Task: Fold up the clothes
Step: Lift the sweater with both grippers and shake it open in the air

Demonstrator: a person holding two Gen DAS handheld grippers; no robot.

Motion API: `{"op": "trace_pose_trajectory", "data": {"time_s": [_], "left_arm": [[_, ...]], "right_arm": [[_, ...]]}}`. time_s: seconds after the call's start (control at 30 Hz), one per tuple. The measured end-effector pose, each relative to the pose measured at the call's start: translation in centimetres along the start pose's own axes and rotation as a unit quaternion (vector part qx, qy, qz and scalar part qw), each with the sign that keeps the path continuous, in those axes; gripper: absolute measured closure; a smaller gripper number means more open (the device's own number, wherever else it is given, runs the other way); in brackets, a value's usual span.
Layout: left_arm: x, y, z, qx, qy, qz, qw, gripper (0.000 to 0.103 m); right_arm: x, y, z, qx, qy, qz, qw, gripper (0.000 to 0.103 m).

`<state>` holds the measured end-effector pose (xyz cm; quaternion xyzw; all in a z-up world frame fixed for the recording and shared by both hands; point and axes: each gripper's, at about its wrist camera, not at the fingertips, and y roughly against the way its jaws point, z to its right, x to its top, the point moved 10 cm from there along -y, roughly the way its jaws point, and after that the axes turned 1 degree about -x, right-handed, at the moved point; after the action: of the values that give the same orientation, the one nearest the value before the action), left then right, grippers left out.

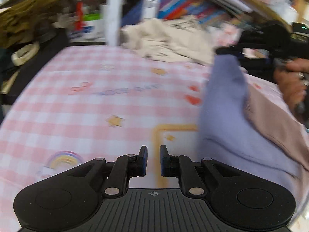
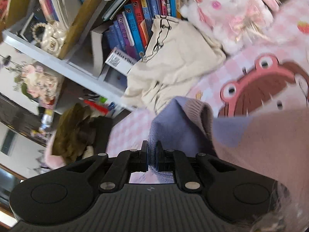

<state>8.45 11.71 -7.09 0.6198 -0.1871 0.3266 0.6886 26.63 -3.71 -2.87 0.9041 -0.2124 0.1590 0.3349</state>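
From the left wrist camera, the left gripper [image 1: 153, 159] hangs over the pink checked sheet [image 1: 87, 100] with a narrow gap between its blue pads and nothing in it, so it is released. To its right, the lilac and pink sweater [image 1: 227, 116] rises from the sheet to the right gripper [image 1: 225, 50], which a hand [image 1: 289, 83] holds up beyond it. A cream garment [image 1: 170, 40] lies crumpled farther ahead.

From the right wrist camera, the right gripper [image 2: 152, 155] is clenched on a lilac edge of the sweater [image 2: 251, 145], which drapes away to its right. Ahead lie the cream garment [image 2: 173, 63] and a white plush toy [image 2: 231, 13], with a bookshelf [image 2: 133, 25] up to the left.
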Motion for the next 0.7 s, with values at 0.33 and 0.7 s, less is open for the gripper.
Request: {"op": "trace_pose_trajectory", "data": {"time_s": [0.33,0.7], "left_arm": [[-0.7,3.8,4.9,-0.044,-0.045,0.027,0.9976,0.042],[-4.8,-1.8,10.3,-0.053,-0.058,-0.081,0.9936,0.041]], "right_arm": [[-2.9,6.7,2.8,-0.053,0.23,-0.023,0.972,0.053],[-10.9,16.3,15.4,-0.215,0.307,-0.05,0.926,0.052]]}}
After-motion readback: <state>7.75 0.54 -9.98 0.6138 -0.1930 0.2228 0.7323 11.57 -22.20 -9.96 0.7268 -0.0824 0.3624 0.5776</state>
